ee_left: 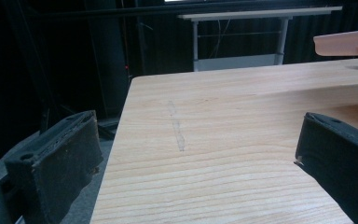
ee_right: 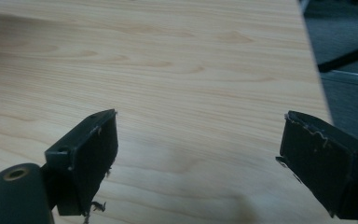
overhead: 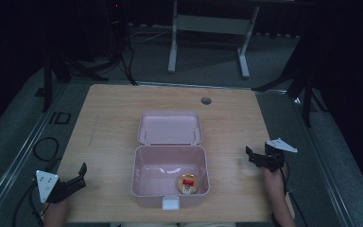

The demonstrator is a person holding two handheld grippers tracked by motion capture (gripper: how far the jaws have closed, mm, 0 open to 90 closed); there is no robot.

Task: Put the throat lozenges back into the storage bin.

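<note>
High view. A pink box (overhead: 170, 177) sits at the middle of the bench (overhead: 108, 123), close to its near edge, lid (overhead: 170, 127) thrown back flat on the far side of the box. A white latch (overhead: 172, 203) hangs at the box's near wall. Inside the box, in the near right corner, lies a small round tub (overhead: 188, 184) with a red and yellow top. The left tongs (overhead: 81, 172) rest left of the box, at the bench's near left corner, well apart from it, with a bare strip of wood between. The right tongs (overhead: 250, 154) lie right of the box, near the bench's right edge, also apart from it. Nothing stands between either tongs and the box. A round cable hole (overhead: 206, 100) lies beyond the lid. A white desk frame (overhead: 208, 28) stands on the floor past the bench.

Left gripper view. The left tongs (ee_left: 196, 149) are spread wide, jaws empty, bare wood between them. A faint grey scuff (ee_left: 176, 126) marks the wood ahead. The lid's edge (ee_left: 345, 44) shows at upper right, off to the side of the jaws.

Right gripper view. The right tongs (ee_right: 198, 149) are likewise released, jaws far apart over bare wood, nothing held. The bench edge and grey floor (ee_right: 349, 60) lie on the far side from the box.
</note>
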